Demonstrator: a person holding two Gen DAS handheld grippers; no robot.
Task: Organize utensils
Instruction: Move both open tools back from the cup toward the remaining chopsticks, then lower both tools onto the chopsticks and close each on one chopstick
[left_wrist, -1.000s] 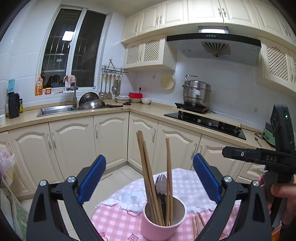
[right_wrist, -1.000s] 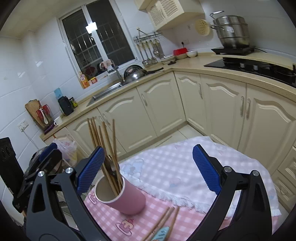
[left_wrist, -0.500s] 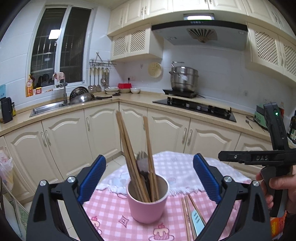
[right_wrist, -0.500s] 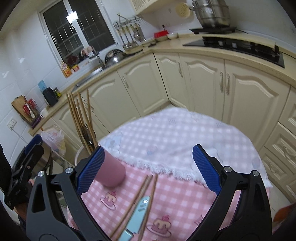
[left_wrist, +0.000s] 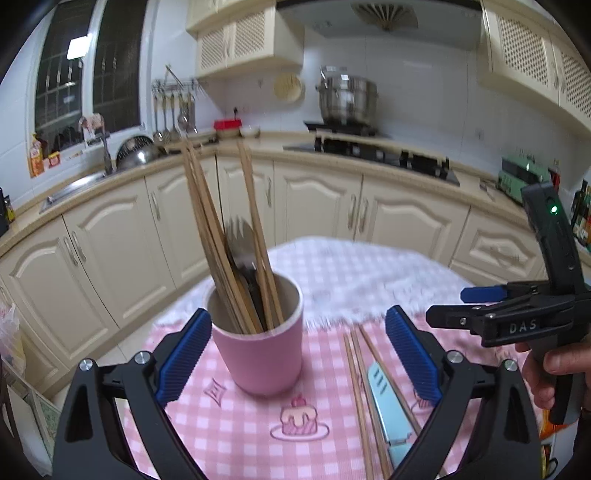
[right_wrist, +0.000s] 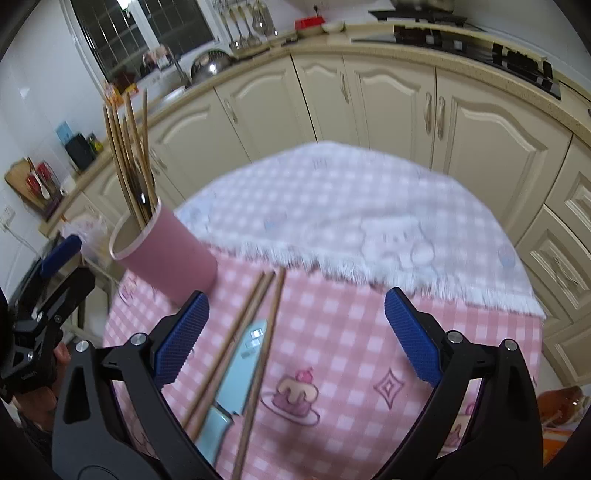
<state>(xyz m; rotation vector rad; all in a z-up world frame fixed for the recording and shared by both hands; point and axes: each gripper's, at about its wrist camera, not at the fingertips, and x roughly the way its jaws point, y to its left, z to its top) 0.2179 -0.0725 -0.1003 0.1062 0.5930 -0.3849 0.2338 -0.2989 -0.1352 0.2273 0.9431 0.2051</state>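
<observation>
Kitchen setting: cream cabinets (left_wrist: 399, 218) run across the middle of both views, a window (left_wrist: 85, 70) sits upper left in the left wrist view, and a steel pot (left_wrist: 347, 98) stands on the hob at upper centre. Work surface is a round table with a pink checked tablecloth (right_wrist: 332, 332) in the lower half of frame; a white fringed cloth (right_wrist: 332, 206) covers its far part.

Pink cup (left_wrist: 264, 350), upright, sits lower centre-left in the left wrist view, just beside the left pad of the left gripper (left_wrist: 297, 350). It holds several wooden chopsticks (left_wrist: 207, 229) leaning toward upper left, plus a dark fork, blurred.

Loose on the pink cloth, right of the cup: three loose chopsticks (right_wrist: 258, 354) lying roughly parallel, with a light blue knife (right_wrist: 236, 373) between them. In the right wrist view these lie lower centre-left, between the pads of the right gripper (right_wrist: 297, 343).

Left gripper: jaws spread wide, nothing held. Right gripper: jaws spread wide, nothing held, poised over the loose utensils; contact not seen. A hand (left_wrist: 554, 373) holds its handle at the right edge of the left wrist view
</observation>
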